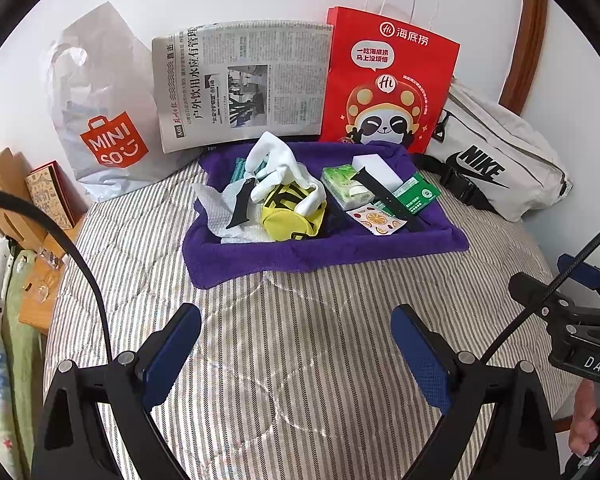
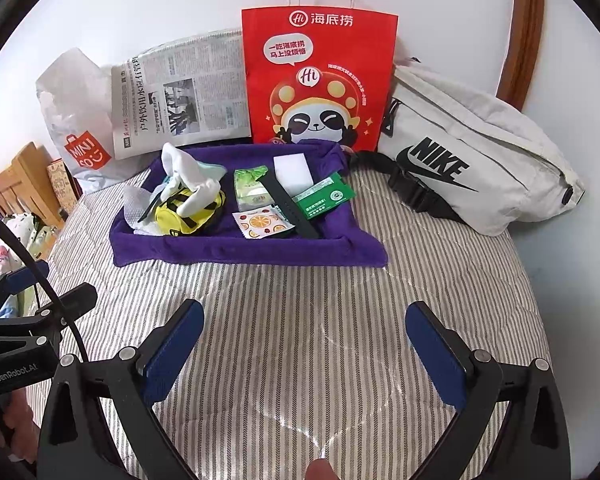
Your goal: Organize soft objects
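A purple cloth tray [image 1: 324,254] [image 2: 244,254] lies on the striped bed. It holds a white sock [image 1: 278,170] [image 2: 188,178] draped over a yellow pouch [image 1: 288,216] [image 2: 188,216], crumpled white tissue [image 1: 220,204] [image 2: 134,206], a green tissue pack [image 1: 346,188] [image 2: 252,190], a white sponge block [image 1: 376,170] [image 2: 294,170], black watch straps [image 1: 384,196] [image 2: 290,208], a green card [image 1: 414,196] [image 2: 324,196] and a fruit-print sachet [image 1: 376,220] [image 2: 260,222]. My left gripper [image 1: 296,344] and right gripper [image 2: 306,344] both stand open over bare bedding, well short of the tray.
Against the wall stand a white Miniso bag [image 1: 100,120] [image 2: 74,128], a newspaper [image 1: 240,80] [image 2: 180,92], a red paper bag [image 1: 388,80] [image 2: 318,80] and a white Nike waist bag [image 1: 496,160] [image 2: 472,152]. A wooden shelf [image 1: 16,200] borders the bed's left side.
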